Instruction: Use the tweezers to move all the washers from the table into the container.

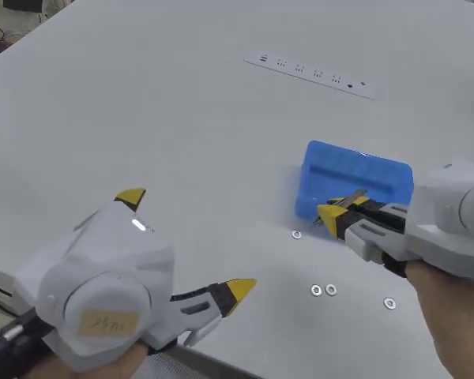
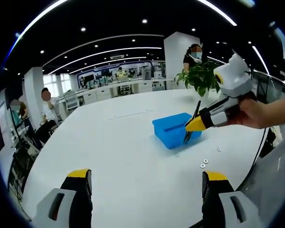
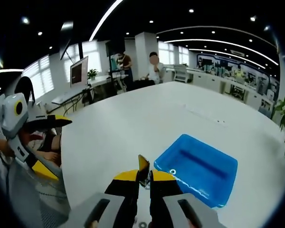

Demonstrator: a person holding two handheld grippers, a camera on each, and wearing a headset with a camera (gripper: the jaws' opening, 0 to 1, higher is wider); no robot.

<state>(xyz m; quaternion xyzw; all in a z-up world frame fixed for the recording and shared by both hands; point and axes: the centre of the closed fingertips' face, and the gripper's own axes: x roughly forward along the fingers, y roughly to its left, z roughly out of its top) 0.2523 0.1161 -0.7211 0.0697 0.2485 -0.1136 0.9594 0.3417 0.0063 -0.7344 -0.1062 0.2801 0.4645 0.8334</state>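
Observation:
A blue container (image 1: 355, 175) stands on the white table (image 1: 182, 134). My right gripper (image 1: 329, 215) hovers at its near edge, shut on metal tweezers (image 1: 349, 199). The right gripper view has the tweezers (image 3: 143, 169) between the shut jaws, beside the container (image 3: 204, 168), and a small ring (image 3: 172, 171) at the container's near corner. Several washers lie on the table: one (image 1: 297, 234) close to the container, a pair (image 1: 323, 290) and one (image 1: 389, 302) nearer me. My left gripper (image 1: 186, 243) is open and holds nothing, to the left of the washers.
A white power strip (image 1: 312, 75) lies flat on the far part of the table. In the left gripper view, the right gripper (image 2: 199, 124) hangs over the container (image 2: 173, 129). Seated people, desks and a potted plant (image 2: 202, 78) stand beyond the table.

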